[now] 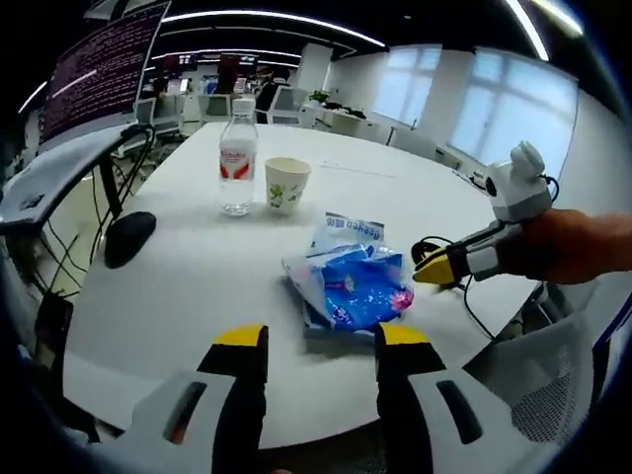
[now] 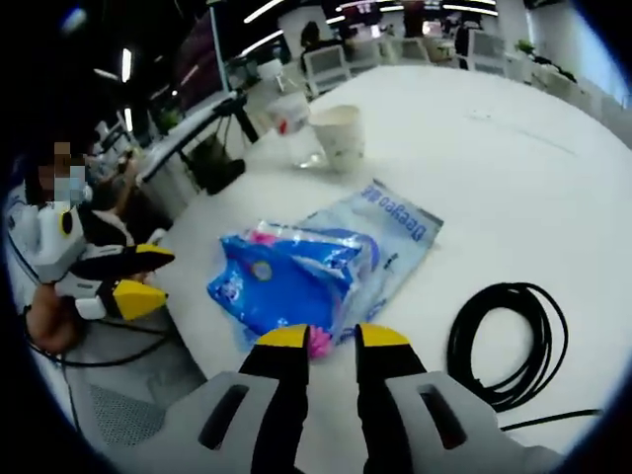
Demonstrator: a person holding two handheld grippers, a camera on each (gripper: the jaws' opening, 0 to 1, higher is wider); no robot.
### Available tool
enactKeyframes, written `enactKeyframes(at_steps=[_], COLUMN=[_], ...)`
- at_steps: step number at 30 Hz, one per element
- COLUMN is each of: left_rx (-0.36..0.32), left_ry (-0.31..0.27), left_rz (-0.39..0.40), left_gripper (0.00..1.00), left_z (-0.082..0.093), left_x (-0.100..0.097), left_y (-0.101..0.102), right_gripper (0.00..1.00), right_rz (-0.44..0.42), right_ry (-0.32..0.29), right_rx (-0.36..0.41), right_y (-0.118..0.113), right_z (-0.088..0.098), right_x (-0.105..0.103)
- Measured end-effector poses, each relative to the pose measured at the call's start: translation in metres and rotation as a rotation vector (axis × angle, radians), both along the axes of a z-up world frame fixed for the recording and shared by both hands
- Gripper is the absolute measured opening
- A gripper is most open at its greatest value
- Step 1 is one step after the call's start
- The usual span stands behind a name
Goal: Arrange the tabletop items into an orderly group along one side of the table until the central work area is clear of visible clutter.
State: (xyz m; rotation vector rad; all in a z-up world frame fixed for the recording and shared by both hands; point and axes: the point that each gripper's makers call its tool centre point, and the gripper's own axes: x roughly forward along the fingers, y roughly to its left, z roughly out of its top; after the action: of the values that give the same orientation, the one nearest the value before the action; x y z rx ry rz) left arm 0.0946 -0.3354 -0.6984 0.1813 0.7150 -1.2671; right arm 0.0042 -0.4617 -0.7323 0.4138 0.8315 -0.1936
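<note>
in the left gripper view, the left gripper point(image 1: 321, 360) sits low over the near edge of the white round table point(image 1: 178, 286), its yellow-tipped jaws standing wide apart with nothing between them. just ahead of the jaws lies a crumpled blue plastic bag point(image 1: 351, 286), resting on a flatter pale blue packet point(image 1: 346, 232) with printed lettering. farther back stand a clear water bottle point(image 1: 238, 158) with a red label and a paper cup point(image 1: 286, 185) with a green pattern, the two just beside each other and upright. a black computer mouse point(image 1: 128, 237) lies near the table's left edge. the right gripper point(image 1: 434, 267) comes in from the right, held in a hand point(image 1: 578, 245), its yellow tips close to the blue bag's right side (whether they touch it cannot be told).

in the right gripper view, the right gripper point(image 2: 321, 341) has its jaws set fairly narrow, a small gap between them, empty, with the tips right at the near edge of the blue plastic bag point(image 2: 286, 276). the pale blue packet point(image 2: 390, 237) sticks out from under the bag. a coiled black cable point(image 2: 509, 341) lies on the table to the right, apart from the bag. the paper cup point(image 2: 339, 136) and water bottle point(image 2: 293, 123) stand beyond. the left gripper point(image 2: 128, 276) shows at the left, off the table edge, jaws parted
</note>
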Motion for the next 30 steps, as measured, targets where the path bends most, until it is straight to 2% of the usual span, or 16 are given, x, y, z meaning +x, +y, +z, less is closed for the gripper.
enactKeyframes(at_steps=[3,4,5,21,30], left_rx=[-0.011,-0.023,-0.026,0.017,0.049], left_ry=[0.029,0.075,0.085,0.104,0.114], left_rz=[0.009,0.031,0.042,0.036,0.026], left_gripper=[0.42,0.41,0.41,0.35,0.29], left_z=[0.0,0.0,0.0,-0.023,-0.037], left_x=[0.0,-0.001,0.001,0.007,0.005], left_y=[-0.002,-0.004,-0.004,-0.035,-0.049], right_gripper=[0.17,0.17,0.18,0.19,0.12], right_rz=[-0.003,-0.003,-0.003,-0.002,-0.006], right_ry=[0.007,0.01,0.013,0.023,0.048], right_rx=[-0.005,-0.005,-0.006,0.003,0.006], right_y=[0.001,0.001,0.001,-0.005,-0.005], right_z=[-0.001,-0.001,-0.002,-0.007,-0.013], right_x=[0.0,0.0,0.0,0.011,0.018])
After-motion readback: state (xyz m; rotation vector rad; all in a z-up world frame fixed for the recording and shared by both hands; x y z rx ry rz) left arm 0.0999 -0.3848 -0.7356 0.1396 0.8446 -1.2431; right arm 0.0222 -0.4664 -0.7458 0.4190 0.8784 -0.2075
